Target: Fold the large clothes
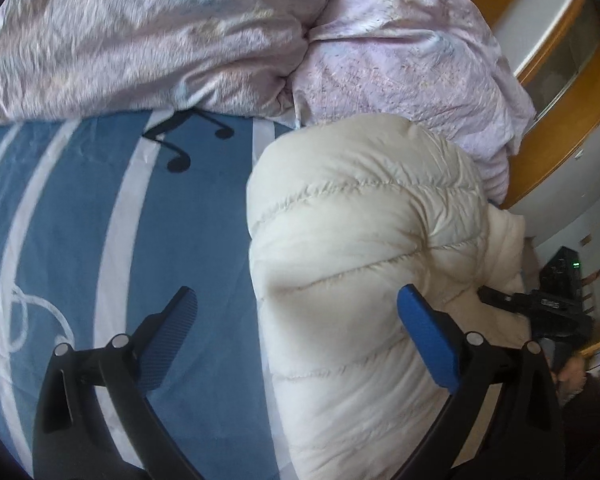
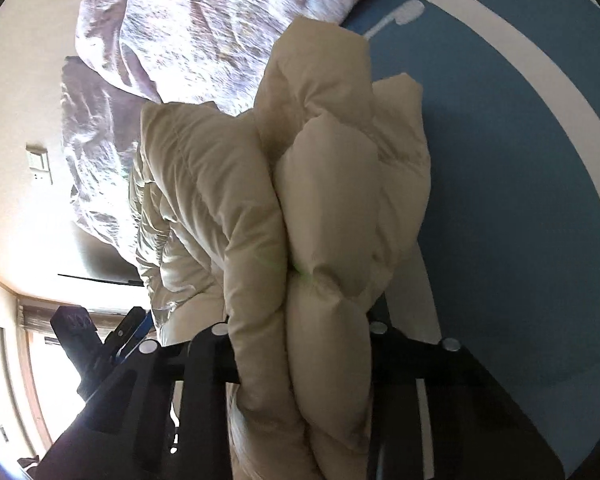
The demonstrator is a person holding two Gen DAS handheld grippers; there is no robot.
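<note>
- Cream puffer jacket (image 1: 364,240) lies bunched on the blue sheet (image 1: 60,220), its far end up against the rumpled lilac duvet (image 1: 180,32)
- Left gripper (image 1: 296,336) hangs over the jacket's edge, jaws spread wide, nothing pinched
- Its blue-padded finger (image 1: 428,340) sits against the quilted fabric, the other finger (image 1: 168,336) is out over the bare sheet
- From the right wrist, the right gripper (image 2: 300,332) is clamped on a thick fold of the jacket (image 2: 332,184), jaws narrowed, padding bulging out between them
- The gathered fold rises ahead of the fingers, doubled into layers
- Sheet (image 2: 520,160) with its white stripes spreads to the right, duvet (image 2: 180,40) piled beyond
- Left gripper (image 2: 128,332) peeks in low on the left, beside the jacket
- Wooden wardrobe (image 1: 560,128) stands past the bed in the left view
</note>
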